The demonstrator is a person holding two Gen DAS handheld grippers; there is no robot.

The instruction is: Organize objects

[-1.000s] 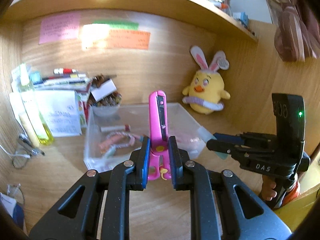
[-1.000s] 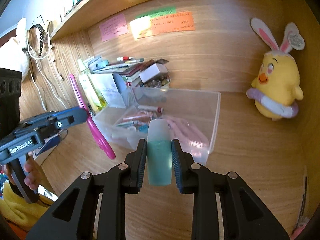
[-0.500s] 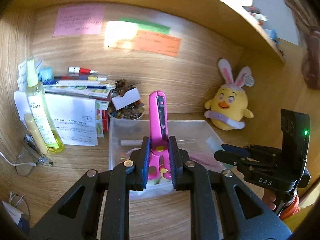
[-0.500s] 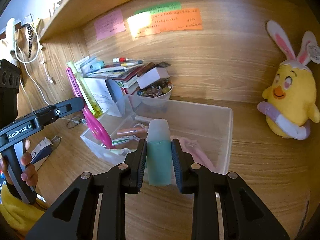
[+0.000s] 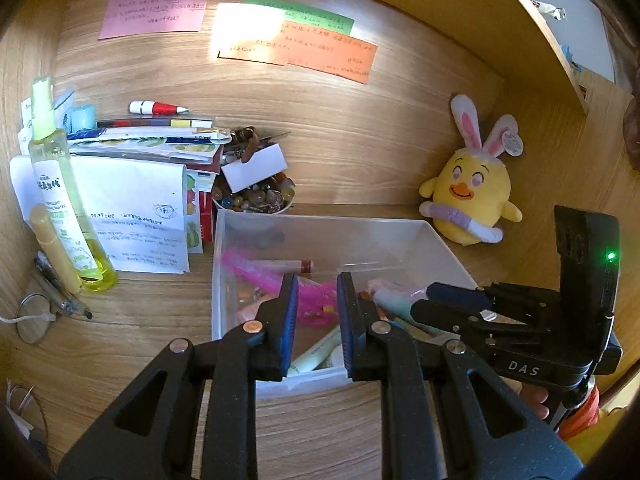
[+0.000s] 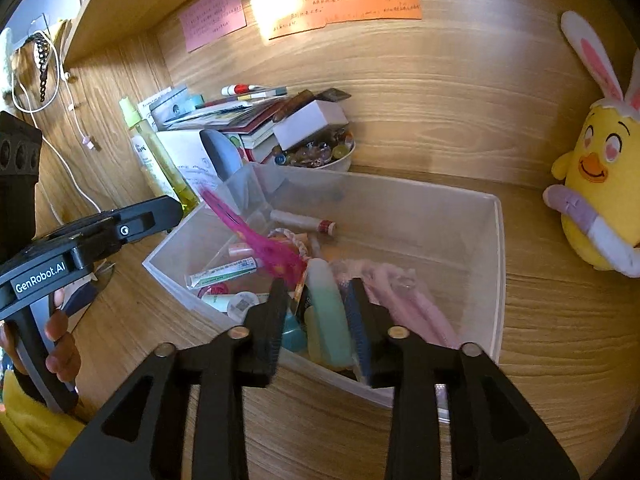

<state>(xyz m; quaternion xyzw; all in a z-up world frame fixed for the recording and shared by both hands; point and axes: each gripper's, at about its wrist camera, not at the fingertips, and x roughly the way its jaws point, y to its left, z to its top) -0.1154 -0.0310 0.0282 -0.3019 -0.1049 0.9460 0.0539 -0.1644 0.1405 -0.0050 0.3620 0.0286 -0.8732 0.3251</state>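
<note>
Now, with left fingers [image 5: 280, 320] loose and empty and right fingers [image 6: 272, 320] opening around the bottle [image 6: 326, 300], it could tumble over the box [image 6: 496, 260] wall.

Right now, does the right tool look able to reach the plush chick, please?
Probably yes. The plush chick sits on open desk right of the clear bin, with nothing in between. The right tool is over the bin, jaws opening around the teal bottle.

Wood-grain surface [image 5: 144, 320] sat in an alcove with matching wood back wall [image 5: 360, 128] and side panels, a shelf [image 6: 132, 8] overhead, pink [image 5: 156, 4], green [image 5: 304, 12] and orange [image 5: 336, 56] paper notes stuck on the back wall, a bright light patch [image 5: 244, 28] across them.
</note>
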